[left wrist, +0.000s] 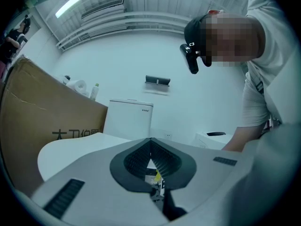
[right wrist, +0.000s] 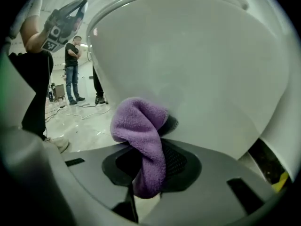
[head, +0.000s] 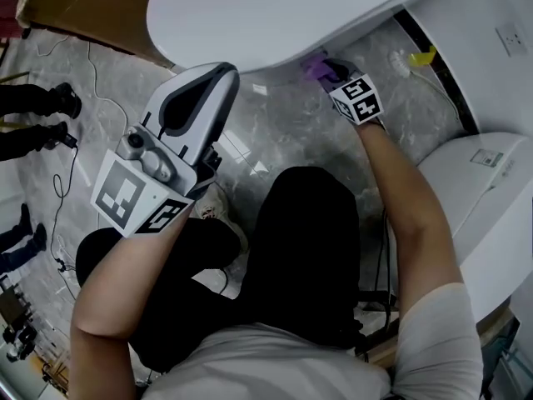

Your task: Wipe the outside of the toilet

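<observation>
The white toilet (head: 266, 15) fills the top of the head view, its lid closed. My right gripper (head: 326, 70) is shut on a purple cloth (right wrist: 141, 140), which presses against the lower side of the white bowl (right wrist: 197, 65). In the head view the cloth (head: 313, 65) shows just under the bowl's front right edge. My left gripper (head: 218, 86) is held up in front of the bowl, away from it, jaws together and holding nothing. In the left gripper view its jaws (left wrist: 151, 147) point toward a far white toilet (left wrist: 128, 119).
A second white toilet (head: 491, 207) stands at the right. Something yellow (head: 423, 57) lies on the marble floor (head: 283, 132) by a dark gap at the wall. A cardboard box (head: 75, 7) sits at upper left. People's legs (head: 33, 115) and cables are at the left.
</observation>
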Action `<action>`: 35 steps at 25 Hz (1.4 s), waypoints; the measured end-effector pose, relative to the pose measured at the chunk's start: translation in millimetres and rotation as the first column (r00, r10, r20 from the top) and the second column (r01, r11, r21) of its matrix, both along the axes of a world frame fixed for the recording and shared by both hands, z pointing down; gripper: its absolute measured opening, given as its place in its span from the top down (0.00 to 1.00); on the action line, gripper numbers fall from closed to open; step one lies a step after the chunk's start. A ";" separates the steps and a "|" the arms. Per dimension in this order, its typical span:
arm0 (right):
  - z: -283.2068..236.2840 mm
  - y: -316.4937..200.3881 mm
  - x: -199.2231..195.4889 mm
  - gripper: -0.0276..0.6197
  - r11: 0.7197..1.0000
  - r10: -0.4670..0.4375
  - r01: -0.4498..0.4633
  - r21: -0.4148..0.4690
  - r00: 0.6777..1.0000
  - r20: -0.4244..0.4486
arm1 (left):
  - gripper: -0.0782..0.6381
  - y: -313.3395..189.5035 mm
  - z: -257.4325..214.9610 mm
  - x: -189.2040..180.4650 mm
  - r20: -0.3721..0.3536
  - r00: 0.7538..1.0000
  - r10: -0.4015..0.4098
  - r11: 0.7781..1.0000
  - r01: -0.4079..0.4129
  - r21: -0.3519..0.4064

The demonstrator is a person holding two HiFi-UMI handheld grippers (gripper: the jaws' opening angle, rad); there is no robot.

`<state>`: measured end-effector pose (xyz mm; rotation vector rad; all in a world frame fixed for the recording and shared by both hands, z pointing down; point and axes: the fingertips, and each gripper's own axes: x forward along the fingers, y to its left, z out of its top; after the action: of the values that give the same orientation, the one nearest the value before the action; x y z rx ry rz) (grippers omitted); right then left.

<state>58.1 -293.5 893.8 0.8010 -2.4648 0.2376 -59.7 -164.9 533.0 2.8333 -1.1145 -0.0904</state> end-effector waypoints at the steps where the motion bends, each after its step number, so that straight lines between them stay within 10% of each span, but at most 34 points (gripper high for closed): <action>1: -3.3 -9.7 16.0 0.81 0.999 0.037 -0.037 0.005 0.999 -0.001 | 0.88 -1.5 4.7 2.4 -0.002 1.000 0.004 1.000 -0.004 -0.006; 11: -76.9 -81.5 130.1 0.82 0.920 0.381 -0.388 0.051 0.918 0.110 | 0.88 -4.1 18.6 25.2 -0.004 0.998 0.070 0.997 -0.070 -0.030; 26: -111.9 9.4 1.3 0.82 0.988 0.134 -0.145 0.052 0.974 0.182 | 0.88 2.0 19.5 17.8 -0.001 1.000 0.022 0.999 -0.022 -0.040; 35: -120.0 99.8 -137.4 0.82 0.945 -0.326 0.323 0.049 0.933 0.150 | 0.88 1.4 20.1 18.8 0.010 1.000 0.003 0.999 -0.002 -0.038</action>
<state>-79.3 -193.7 773.8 0.3835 -2.7049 0.1536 -40.9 -163.4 553.1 2.8052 -1.1026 -0.0544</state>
